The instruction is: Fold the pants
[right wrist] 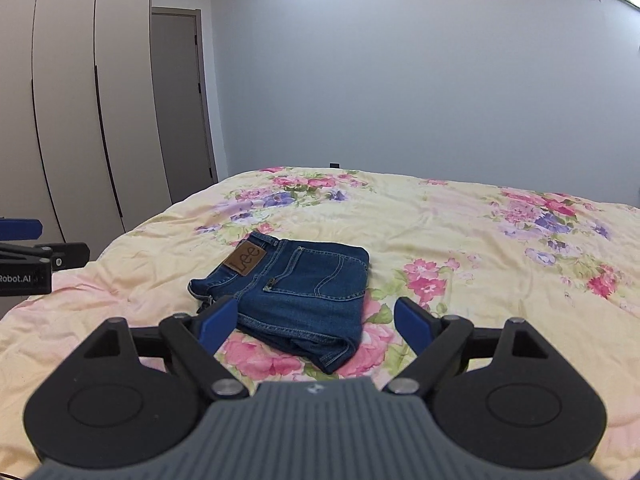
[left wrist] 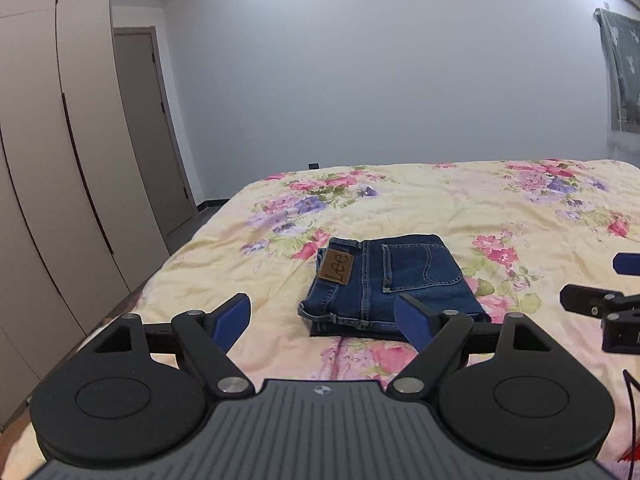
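Note:
Blue jeans (left wrist: 394,280) lie folded into a compact rectangle on the flowered bedspread (left wrist: 460,208), back pocket and brown Lee patch facing up. They also show in the right wrist view (right wrist: 304,296). My left gripper (left wrist: 324,316) is open and empty, held above the bed just short of the jeans' near edge. My right gripper (right wrist: 312,316) is open and empty, hovering over the near corner of the jeans. The right gripper's fingers show at the right edge of the left wrist view (left wrist: 628,263). The left gripper shows at the left edge of the right wrist view (right wrist: 24,256).
The bedspread (right wrist: 480,232) covers a wide bed. Beige wardrobe doors (left wrist: 48,160) and a grey door (left wrist: 148,132) stand to the left past the bed's edge. A plain wall is behind. A curtain (left wrist: 620,64) hangs at the far right.

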A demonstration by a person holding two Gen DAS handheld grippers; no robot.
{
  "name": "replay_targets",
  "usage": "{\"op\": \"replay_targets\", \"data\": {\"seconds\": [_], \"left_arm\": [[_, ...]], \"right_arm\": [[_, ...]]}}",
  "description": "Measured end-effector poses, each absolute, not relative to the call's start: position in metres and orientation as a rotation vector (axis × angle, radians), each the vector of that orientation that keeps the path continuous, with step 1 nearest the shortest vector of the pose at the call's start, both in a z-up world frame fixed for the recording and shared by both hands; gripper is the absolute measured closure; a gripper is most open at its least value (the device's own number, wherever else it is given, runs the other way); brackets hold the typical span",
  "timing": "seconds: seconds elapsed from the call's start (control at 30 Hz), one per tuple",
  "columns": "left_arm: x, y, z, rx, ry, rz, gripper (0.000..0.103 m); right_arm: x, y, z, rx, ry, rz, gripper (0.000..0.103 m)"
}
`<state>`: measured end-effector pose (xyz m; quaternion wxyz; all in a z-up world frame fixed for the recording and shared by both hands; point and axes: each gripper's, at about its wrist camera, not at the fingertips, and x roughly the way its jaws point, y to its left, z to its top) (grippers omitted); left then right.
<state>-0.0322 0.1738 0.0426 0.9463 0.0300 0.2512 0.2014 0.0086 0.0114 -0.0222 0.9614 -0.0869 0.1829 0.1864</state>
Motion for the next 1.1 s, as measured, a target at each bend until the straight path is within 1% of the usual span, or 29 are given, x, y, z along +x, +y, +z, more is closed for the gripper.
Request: {"op": "replay_targets", "data": {"seconds": [0.07, 0.23, 0.4, 0.53, 0.77, 1.1], "left_arm": [[-0.027, 0.17, 0.034, 0.041, 0.514, 0.426, 0.008], [-0.006, 0.164, 0.007, 0.108, 0.581, 0.458, 0.007], [0.005, 0.169, -0.015, 0.048, 0.65, 0.432, 0.008], [0.012, 0.173, -0.028, 0.058, 0.696, 0.445, 0.008], [0.018, 0.178, -0.037, 0.028, 0.729, 0.438, 0.008], [0.016, 0.176, -0.033, 0.02, 0.727, 0.436, 0.007]], "right_arm": [[0.007, 0.013, -0.031, -0.186, 0.381, 0.37, 0.021], [0.014, 0.021, -0.052, -0.207, 0.432, 0.362, 0.021], [0.032, 0.027, -0.072, -0.223, 0.481, 0.353, 0.021], [0.048, 0.03, -0.085, -0.214, 0.532, 0.348, 0.021], [0.06, 0.03, -0.092, -0.206, 0.554, 0.334, 0.021], [0.057, 0.026, -0.086, -0.195, 0.538, 0.331, 0.021]]}}
